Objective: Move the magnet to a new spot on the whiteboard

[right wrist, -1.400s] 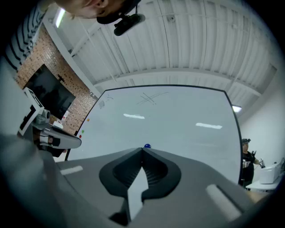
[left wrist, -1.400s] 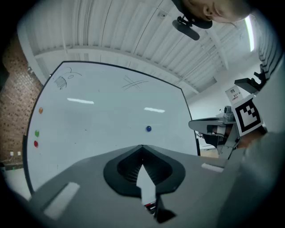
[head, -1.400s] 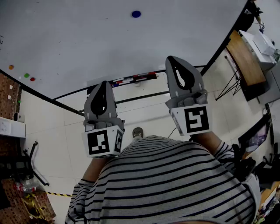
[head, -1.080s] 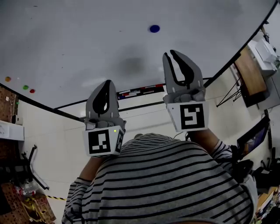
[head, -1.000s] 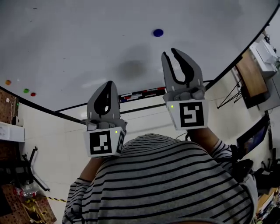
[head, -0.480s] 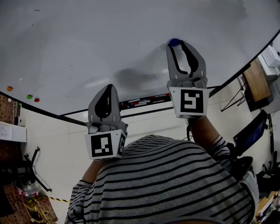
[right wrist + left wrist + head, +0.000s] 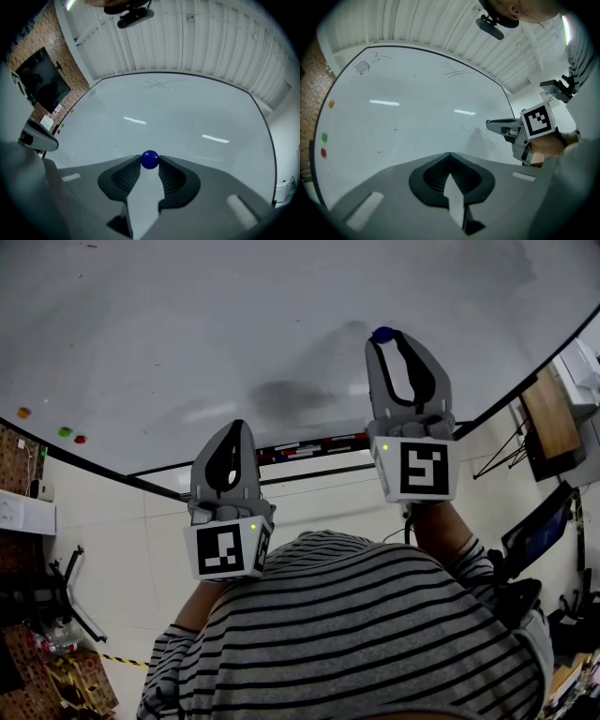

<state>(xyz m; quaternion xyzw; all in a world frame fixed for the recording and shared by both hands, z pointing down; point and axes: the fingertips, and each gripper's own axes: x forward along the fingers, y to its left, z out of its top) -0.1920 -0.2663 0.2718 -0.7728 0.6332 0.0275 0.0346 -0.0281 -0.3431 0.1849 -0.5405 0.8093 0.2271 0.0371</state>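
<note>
A small round blue magnet (image 7: 382, 334) (image 7: 149, 159) sticks to the whiteboard (image 7: 234, 324) (image 7: 187, 112). My right gripper (image 7: 387, 337) (image 7: 149, 162) is raised against the board. Its jaws are closing, with the magnet between the two fingertips, and both tips touch it. My left gripper (image 7: 234, 426) (image 7: 449, 153) hangs lower and to the left, short of the board, shut with nothing in it. In the left gripper view the right gripper (image 7: 497, 123) reaches the board from the right, the magnet (image 7: 488, 122) at its tip.
Orange (image 7: 23, 412), green (image 7: 64, 431) and red (image 7: 80, 439) magnets sit at the board's left edge. A marker tray (image 7: 309, 444) runs under the board. A wooden table (image 7: 548, 399) stands at the right. A person's striped shirt (image 7: 356, 634) fills the foreground.
My right gripper has risen from below the board to the blue magnet, opened wider and taken the magnet between its fingertips. The left gripper has barely moved.
</note>
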